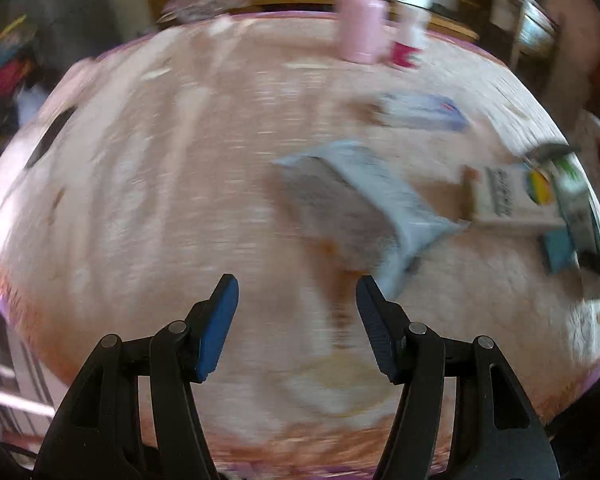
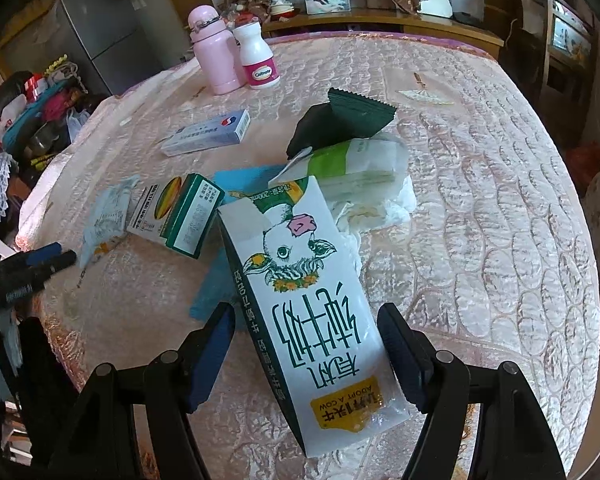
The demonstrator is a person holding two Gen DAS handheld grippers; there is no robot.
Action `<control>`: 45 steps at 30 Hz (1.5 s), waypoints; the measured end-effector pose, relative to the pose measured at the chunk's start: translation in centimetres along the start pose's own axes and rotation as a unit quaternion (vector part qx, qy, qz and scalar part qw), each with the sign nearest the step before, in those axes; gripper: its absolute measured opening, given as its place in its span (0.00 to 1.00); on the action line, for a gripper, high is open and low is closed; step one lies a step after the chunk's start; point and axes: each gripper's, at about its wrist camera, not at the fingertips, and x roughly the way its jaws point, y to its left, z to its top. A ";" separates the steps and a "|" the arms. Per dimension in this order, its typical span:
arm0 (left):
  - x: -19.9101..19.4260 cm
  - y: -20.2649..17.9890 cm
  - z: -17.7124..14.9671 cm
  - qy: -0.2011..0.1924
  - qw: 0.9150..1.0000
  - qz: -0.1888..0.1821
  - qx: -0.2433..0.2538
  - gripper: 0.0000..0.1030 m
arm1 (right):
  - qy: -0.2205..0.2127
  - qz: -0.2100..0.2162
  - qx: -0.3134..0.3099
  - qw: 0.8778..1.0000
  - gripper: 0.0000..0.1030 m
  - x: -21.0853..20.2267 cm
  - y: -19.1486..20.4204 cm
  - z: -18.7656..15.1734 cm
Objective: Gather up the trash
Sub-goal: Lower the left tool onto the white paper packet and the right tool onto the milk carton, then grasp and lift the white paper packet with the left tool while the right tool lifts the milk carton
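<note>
A: Item one, right gripper (image 2: 306, 350)?
B: Jaws set around the milk carton (image 2: 308, 308), white and green with a cow's face, lying on the pink quilted tablecloth (image 2: 480, 208). The right finger (image 2: 404, 356) touches the carton's edge; the left finger stands just beside the green side panel. Whether the pads press it, I cannot tell.

A: Item two, left gripper (image 1: 296, 328)?
B: Jaws parted about halfway, nothing between them. The pale blue wrapper (image 1: 364, 200) lies ahead and to the right of the tips, near but apart.

A: Other trash, right wrist view?
B: A green-and-white box (image 2: 176, 216) touching a blue sheet (image 2: 240, 184); a dark green wrapper (image 2: 340, 120) over a white-and-green packet (image 2: 356, 160); crumpled white tissue (image 2: 376, 208) beside the carton's top. A blue-and-white box (image 2: 208, 132) lies further back.

A: Standing items?
B: A pink bottle (image 2: 212, 52) and a white bottle (image 2: 256, 58), side by side at the far edge.

A: Differences between views?
B: The left wrist view is heavily blurred; print is unreadable there. Only the right wrist view shows the carton and the other gripper's tips at its left edge.
</note>
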 end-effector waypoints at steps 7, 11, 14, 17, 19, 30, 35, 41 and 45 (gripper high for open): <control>-2.1 3.1 1.3 -0.018 0.992 -0.091 -0.083 0.62 | -0.006 0.008 0.006 1.000 0.69 -0.3 0.1 0.0; -1.3 0.8 2.5 -0.011 0.986 -0.131 -0.107 0.65 | -0.006 0.010 0.008 1.000 0.69 -0.3 0.1 0.0; 0.4 -1.1 3.5 -0.007 0.984 -0.128 -0.124 0.65 | -0.007 0.012 0.008 1.000 0.69 -0.5 0.2 -0.1; 2.1 -2.3 4.4 0.003 0.983 -0.112 -0.142 0.65 | -0.008 0.016 0.009 1.000 0.69 -0.6 0.3 -0.3; 3.0 -2.8 4.7 -0.001 0.986 -0.086 -0.142 0.65 | -0.008 0.020 0.011 1.000 0.70 -0.7 0.2 -0.3; 5.2 -4.5 3.8 -0.002 0.994 -0.044 -0.102 0.70 | -0.003 -0.012 -0.016 1.000 0.54 0.3 1.2 -0.7; 3.6 -3.6 3.7 -0.009 0.991 -0.086 -0.099 0.28 | -0.029 -0.007 -0.009 1.000 0.53 -1.5 0.5 -0.9; 0.4 -4.7 3.3 -0.025 0.990 -0.120 -0.067 0.21 | -0.063 -0.001 0.008 0.998 0.53 -4.8 -0.4 -1.1; -1.9 -6.2 3.0 -0.042 0.988 -0.140 -0.048 0.20 | -0.081 0.000 0.014 0.997 0.53 -6.7 -0.7 -1.5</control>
